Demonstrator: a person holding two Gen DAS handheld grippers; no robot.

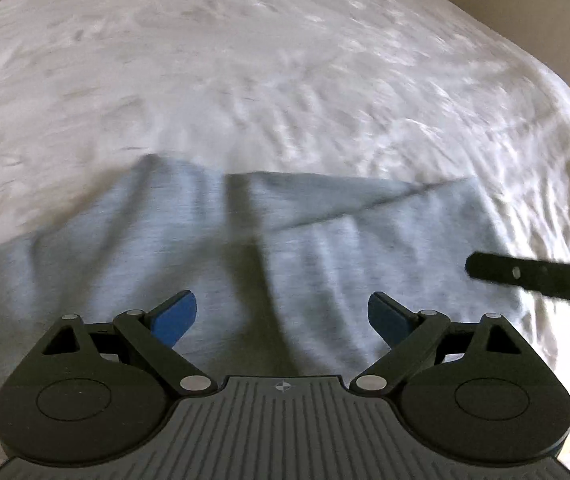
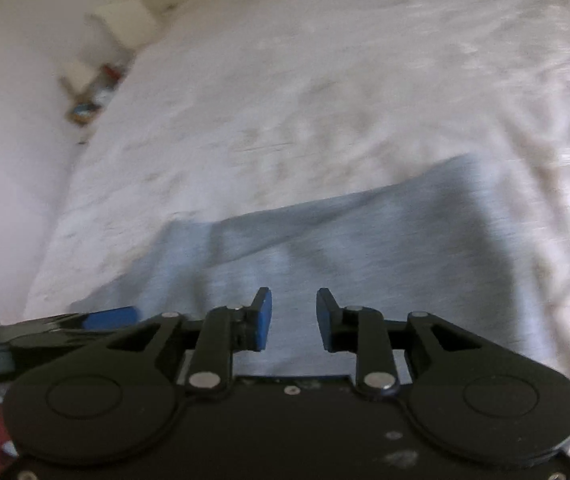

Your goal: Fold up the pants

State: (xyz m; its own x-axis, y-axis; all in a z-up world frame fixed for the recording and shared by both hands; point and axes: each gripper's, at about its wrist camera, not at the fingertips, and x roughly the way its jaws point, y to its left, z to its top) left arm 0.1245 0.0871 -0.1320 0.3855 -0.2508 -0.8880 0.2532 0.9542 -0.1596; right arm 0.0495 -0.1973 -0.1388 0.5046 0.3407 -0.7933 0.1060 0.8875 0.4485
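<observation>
- The pants (image 1: 325, 248), grey-blue and soft, lie flat on the white bedspread (image 1: 245, 80), with their far edge running across the cloth ahead of both claws and the near part passing under them
- A long diagonal crease crosses the pants on the right-hand portion, and shallower wrinkles fan out below it; both views are smeared by motion, so which end is the waist I cannot tell
- The left claw (image 1: 283, 316) hangs over the pants with its blue pads wide apart and nothing between them
- The right claw (image 2: 293, 318) also hangs over the pants, its pads drawn in to a narrow gap with bare cloth showing through it, so it holds nothing
- Seen from the right claw, the left one reaches in just beside it, low over the near left part of the pants
- My reading is that a fold has just been laid or the next is about to be picked up; the task looks partway along at best
- To do this step well, pick one edge of the pants at two matching points, pinch all layers together, lift only enough to clear the cloth, and carry both ends evenly
- The diagonal crease should be smoothed first, or it may get locked into the fold
</observation>
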